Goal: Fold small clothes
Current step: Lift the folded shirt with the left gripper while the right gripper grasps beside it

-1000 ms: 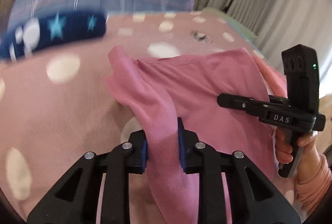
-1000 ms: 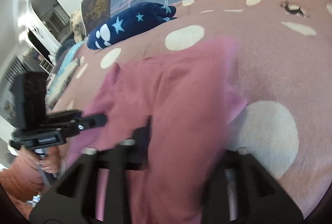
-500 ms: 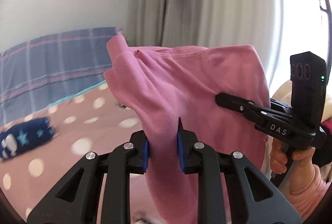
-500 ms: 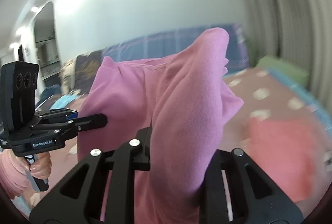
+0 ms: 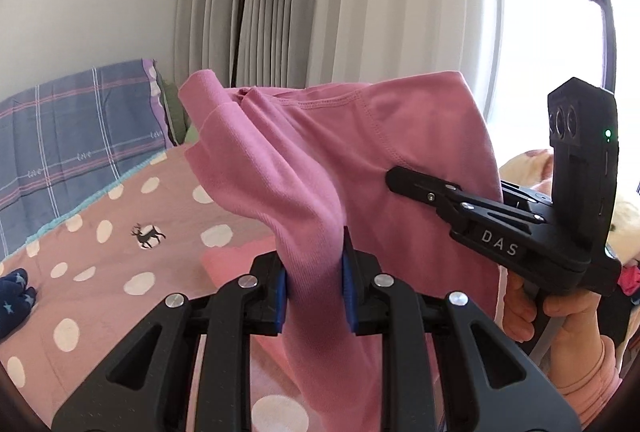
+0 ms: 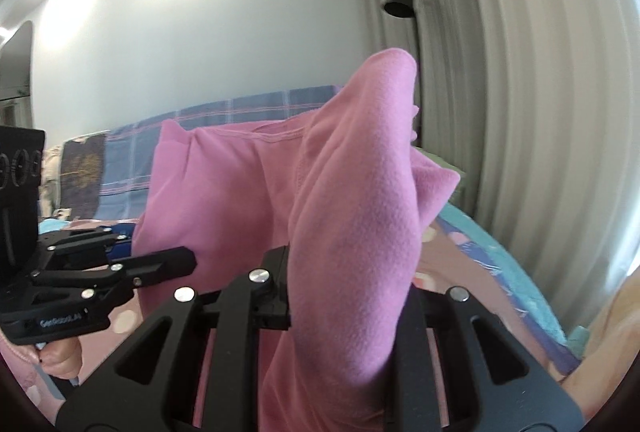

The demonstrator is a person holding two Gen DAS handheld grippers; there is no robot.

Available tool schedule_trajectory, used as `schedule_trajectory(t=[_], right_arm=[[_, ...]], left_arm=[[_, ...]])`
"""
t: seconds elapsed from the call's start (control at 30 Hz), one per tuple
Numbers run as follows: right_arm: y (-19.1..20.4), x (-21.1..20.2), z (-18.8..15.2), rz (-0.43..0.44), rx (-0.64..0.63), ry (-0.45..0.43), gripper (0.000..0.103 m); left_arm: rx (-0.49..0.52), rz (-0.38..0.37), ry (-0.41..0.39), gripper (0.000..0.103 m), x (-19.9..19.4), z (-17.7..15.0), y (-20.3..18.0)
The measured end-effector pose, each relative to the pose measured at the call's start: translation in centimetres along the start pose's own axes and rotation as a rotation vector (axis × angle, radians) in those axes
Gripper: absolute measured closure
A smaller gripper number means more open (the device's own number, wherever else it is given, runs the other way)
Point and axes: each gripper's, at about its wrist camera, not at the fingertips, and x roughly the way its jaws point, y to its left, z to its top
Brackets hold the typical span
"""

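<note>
You have the pink garment (image 5: 360, 159) off the bed and hanging in the air, pinched at two points along its upper edge. Your left gripper (image 5: 314, 292) has its blue pads closed on a bunched fold of the cloth; the fabric rises out of the jaws toward twelve o'clock and spills over toward ten. Your right gripper (image 6: 344, 296) is clamped on the other corner, with a thick roll of pink cloth standing up between its fingers; in the left wrist view it comes in from three o'clock, its tip against the cloth. A stitched hem runs between the two grips, so the piece hangs as a sheet.

This looks like the lift-and-spread step: the garment is raised so it can hang straight before being laid down for folding. No fold is made yet.

Below, the pink polka-dot bedspread (image 5: 100, 272) lies at seven to nine o'clock in the left wrist view, with a navy star-patterned item (image 5: 14, 292) at its far left edge.

For the next move, you'll likely want to draw the two grips apart until the hem is taut, then lower the garment flat onto a bare stretch of bedspread, clear of the navy item, keeping both grips firm until the cloth rests.
</note>
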Motion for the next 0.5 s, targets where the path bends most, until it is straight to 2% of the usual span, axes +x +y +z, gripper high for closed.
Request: schedule_trajectory(t=[0.3, 0.5], right_arm=[[-5.0, 6.4, -0.3, -0.023, 0.094, 0.080, 0.085], [-6.3, 12.1, -0.9, -0.026, 0.106, 0.142, 0.085]], left_arm=[[0.007, 0.019, 0.077, 0.081, 6.1, 0.1, 1.4], [0.001, 0.100, 0.101, 0.078, 11.1, -0.9, 3.7]])
